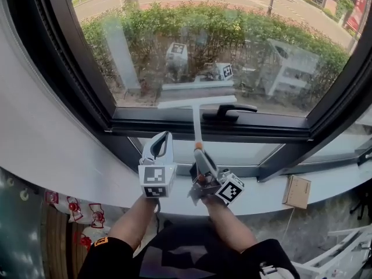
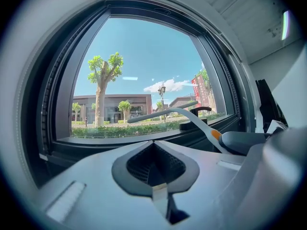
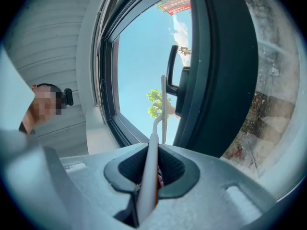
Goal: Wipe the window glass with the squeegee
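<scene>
Head view: noted cardboard box (image 1: 297, 191) on the sill, down-right of window handle (image 1: 229, 110), contents unseen. Saw squeegee (image 1: 196, 102) blade at the bottom edge of window glass (image 1: 244, 34), just left of handle, open pane above. Left gripper view: found left gripper (image 2: 154, 171) pressed together, empty, below-left of handle. Right gripper view: found right gripper (image 3: 151, 171) pinching the squeegee shaft, blade beside handle

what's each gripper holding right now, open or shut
left gripper: shut, nothing between its jaws
right gripper: shut on the squeegee handle
</scene>
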